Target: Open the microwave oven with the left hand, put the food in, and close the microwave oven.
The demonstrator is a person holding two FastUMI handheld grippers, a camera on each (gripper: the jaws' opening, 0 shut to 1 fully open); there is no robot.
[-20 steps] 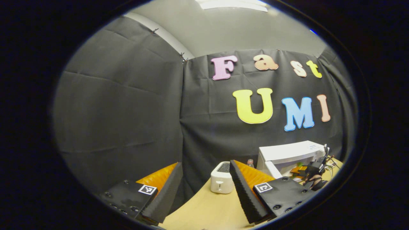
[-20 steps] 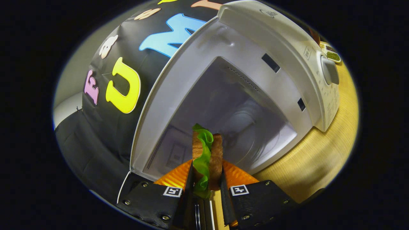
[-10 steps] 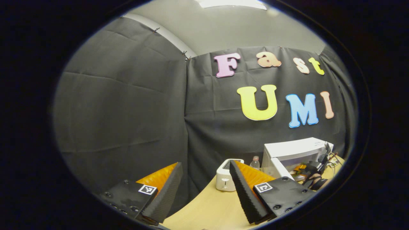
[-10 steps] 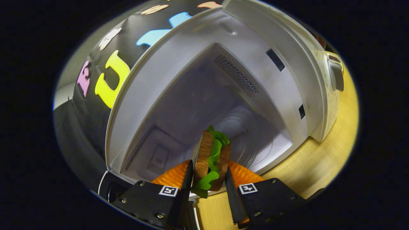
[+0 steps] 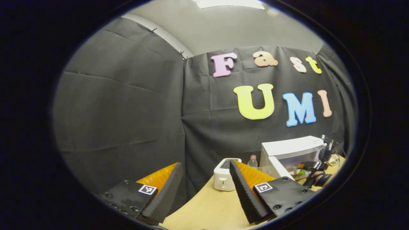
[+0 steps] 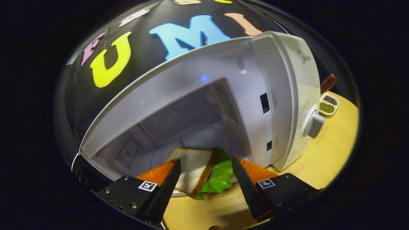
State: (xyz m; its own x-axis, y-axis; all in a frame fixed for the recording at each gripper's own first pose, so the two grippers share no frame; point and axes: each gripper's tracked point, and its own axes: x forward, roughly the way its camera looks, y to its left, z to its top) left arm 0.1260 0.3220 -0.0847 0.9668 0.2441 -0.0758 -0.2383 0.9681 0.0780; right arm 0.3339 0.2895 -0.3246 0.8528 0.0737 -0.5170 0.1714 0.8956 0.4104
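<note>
Sandwich [image 6: 199,171] lies in the mouth of the open microwave [image 6: 243,105], bread face up with green lettuce spilling out at its 4 o'clock side, resting on the glass plate at the front of the cavity. In the right gripper view the right hand-held gripper [image 6: 206,179] stands with its fingers spread wide, one on either side of the sandwich and not pressing on it. The microwave's control panel and round knob [image 6: 313,124] sit at 3 o'clock of the cavity, and the wooden surface [image 6: 332,153] runs beneath. A small dish of seasonings [image 6: 328,104] sits on the surface at 2 o'clock, beyond the microwave. In the left gripper view the left hand-held gripper [image 5: 204,188] is held well apart from the oven, its fingers open with nothing between them, over the near edge of the surface [image 5: 211,209]. From there a white toaster [image 5: 223,175] stands between the fingers, a small bottle [image 5: 252,161] just beside it, and the microwave [image 5: 289,151] farther off at 3 o'clock with its door [image 5: 275,168] swung open. The other gripper and the hand [image 5: 321,179] holding it show at the oven's opening.
</note>
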